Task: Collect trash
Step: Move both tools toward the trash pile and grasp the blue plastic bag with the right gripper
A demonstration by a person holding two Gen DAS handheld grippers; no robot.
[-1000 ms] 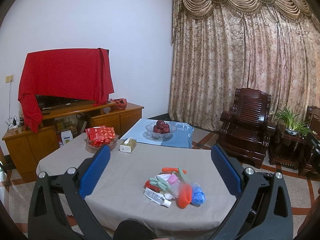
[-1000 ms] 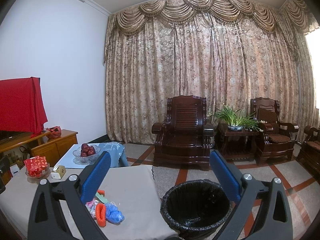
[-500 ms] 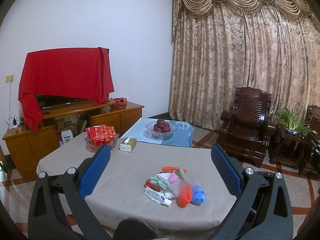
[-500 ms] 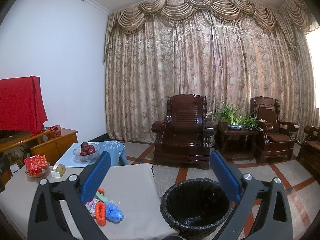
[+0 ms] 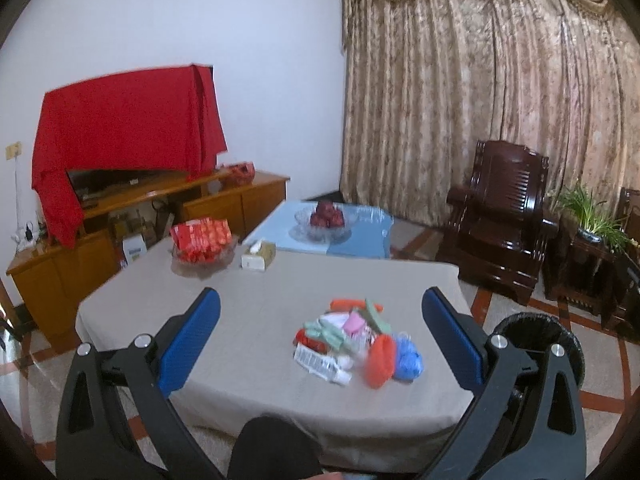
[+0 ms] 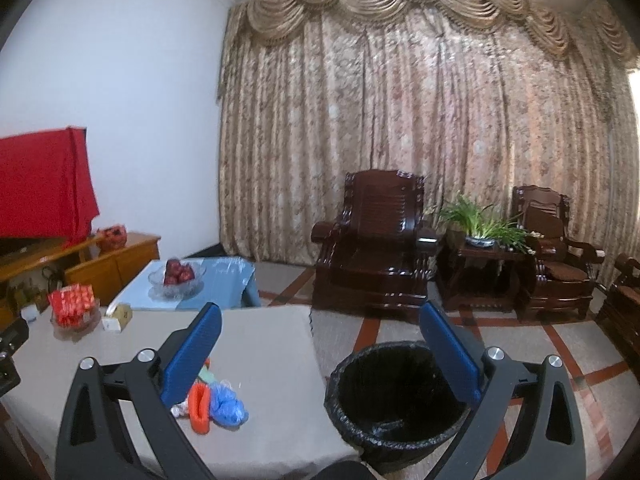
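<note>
Left gripper (image 5: 320,340) and right gripper (image 6: 320,340), jaws spread and empty, above trash pile (image 5: 356,340) on table (image 5: 260,320); bin (image 6: 396,396) beside table.

Matt beige cloth covers the surface (image 5: 256,320); glossy dark wooden armchair (image 6: 372,248); crinkly black plastic liner in the bin (image 6: 396,396).

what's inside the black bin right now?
In the right wrist view the bin shows only its black liner; no trash is visible on the part of the floor in sight. The right tool's finger covers the right side of the opening, and the near wall hides the rest.
</note>
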